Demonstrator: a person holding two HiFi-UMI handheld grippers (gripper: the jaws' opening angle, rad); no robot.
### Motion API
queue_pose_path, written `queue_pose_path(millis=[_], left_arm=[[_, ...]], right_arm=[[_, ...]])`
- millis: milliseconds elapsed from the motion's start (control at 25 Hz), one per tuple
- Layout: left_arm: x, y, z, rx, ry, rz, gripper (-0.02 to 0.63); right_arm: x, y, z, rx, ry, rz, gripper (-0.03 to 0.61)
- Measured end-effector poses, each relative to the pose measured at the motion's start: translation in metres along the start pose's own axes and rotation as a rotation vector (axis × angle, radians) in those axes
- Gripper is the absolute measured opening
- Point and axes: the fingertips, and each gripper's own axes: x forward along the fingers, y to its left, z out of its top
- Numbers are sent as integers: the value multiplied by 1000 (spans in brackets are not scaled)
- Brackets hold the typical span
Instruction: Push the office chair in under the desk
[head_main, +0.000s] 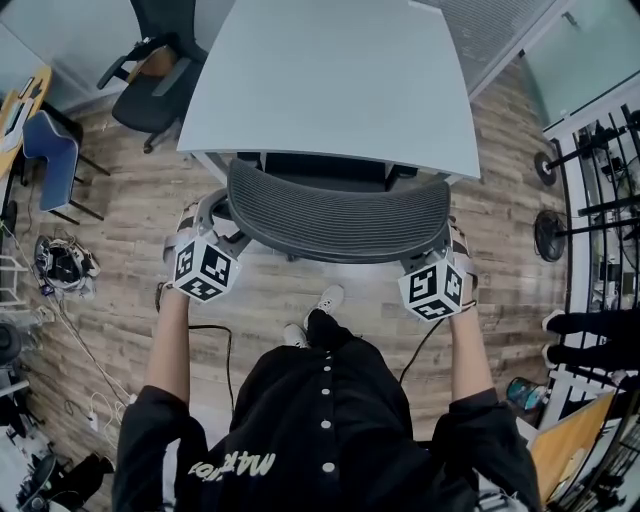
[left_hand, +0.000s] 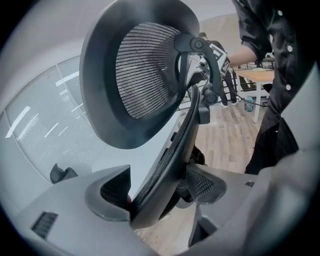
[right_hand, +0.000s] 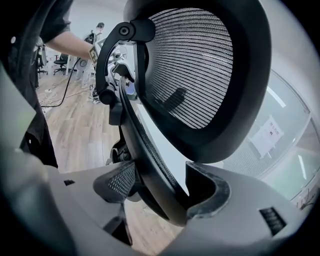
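The black mesh office chair stands at the near edge of the pale grey desk, its seat hidden beneath the top. My left gripper is shut on the left edge of the chair's backrest, and my right gripper is shut on the right edge. In the left gripper view the jaws of the left gripper clamp the curved backrest rim below the mesh headrest. The right gripper view mirrors this: the right gripper grips the rim under the headrest.
A second black chair and a blue chair stand at the far left. A bag and cables lie on the wooden floor at left. Metal racks line the right side. The person's shoes are just behind the chair.
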Motion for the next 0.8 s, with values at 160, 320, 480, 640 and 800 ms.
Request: queue_pose_path(millis=[160,320,480,640,800], left_arm=[[9,9,2,-2,3,-1,357],[16,16,3,-5,6,-2,357],[24,23,6,-7,11,0,357],[31,30,8,-8,13,-1,357],[38,37,9,-10,15,1,359]], right_arm=[[9,-10,1,-4,-1,2,325],[16,-18,2,-6,-3,4,325],[23,-27,2,-8,-8,2,325],[30,-35,2,-8,-8,3,325],[36,-42,2,-7,-7,-1,325]])
